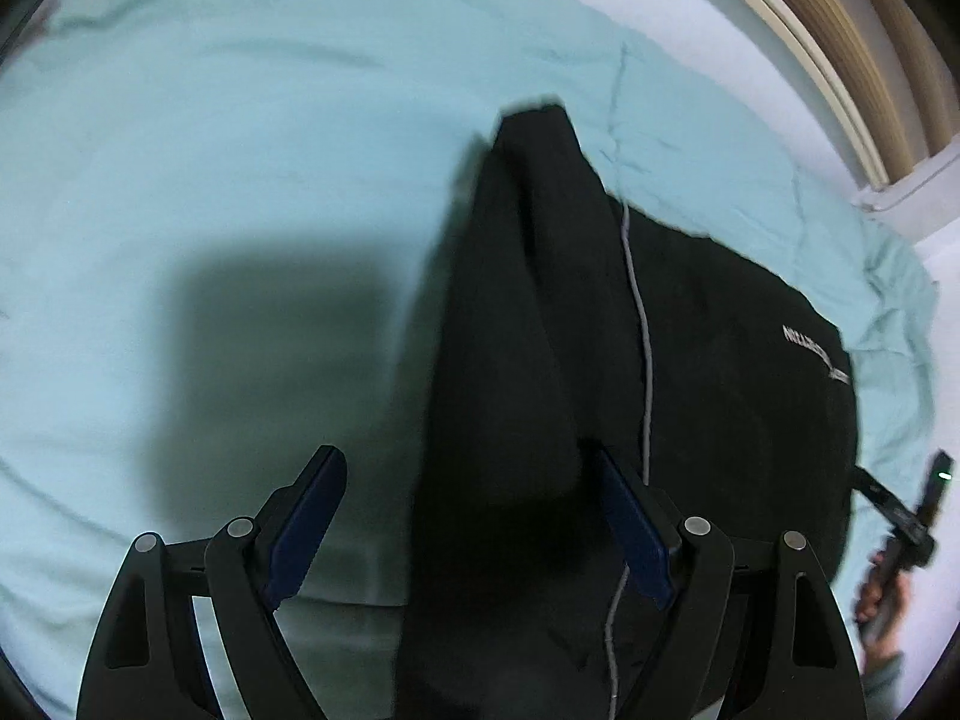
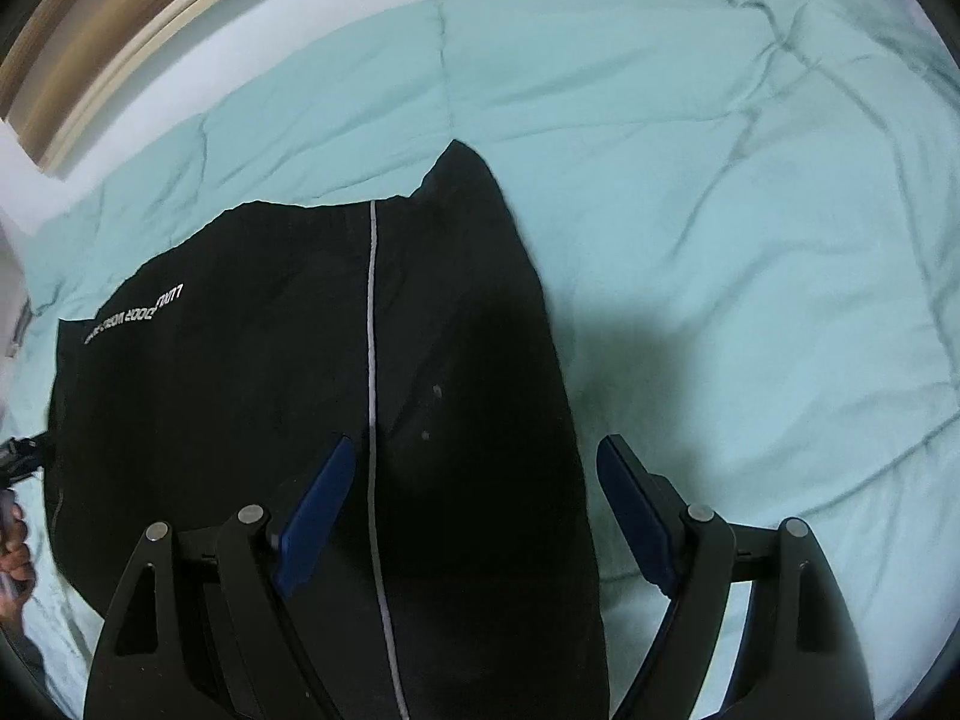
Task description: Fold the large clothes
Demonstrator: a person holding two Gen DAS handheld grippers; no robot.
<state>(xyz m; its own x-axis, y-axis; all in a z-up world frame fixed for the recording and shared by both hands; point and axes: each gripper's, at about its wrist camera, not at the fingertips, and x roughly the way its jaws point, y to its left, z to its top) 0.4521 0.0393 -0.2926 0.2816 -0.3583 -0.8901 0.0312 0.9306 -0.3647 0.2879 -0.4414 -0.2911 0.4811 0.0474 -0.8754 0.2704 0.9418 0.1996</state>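
A black jacket (image 1: 720,360) lies spread on a pale teal duvet (image 1: 210,120). It has a grey zip line (image 1: 645,324) and white lettering (image 1: 810,348). One sleeve (image 1: 528,300) is folded over its left side. My left gripper (image 1: 465,471) hovers open above that sleeve, with the sleeve's dark bulk between and below the blue pads (image 1: 300,528). In the right wrist view the jacket (image 2: 210,390) fills the lower left. My right gripper (image 2: 477,450) stands open over its right edge, its left pad (image 2: 318,510) beside the zip (image 2: 372,330) and its right pad over bare duvet (image 2: 750,240).
The duvet covers the bed on all sides of the jacket. White sheet and wooden trim (image 1: 840,60) run along the bed's far edge, with the trim (image 2: 120,30) also in the right wrist view. A person's hand (image 1: 882,600) shows at the picture's edge, and another hand (image 2: 15,546) likewise.
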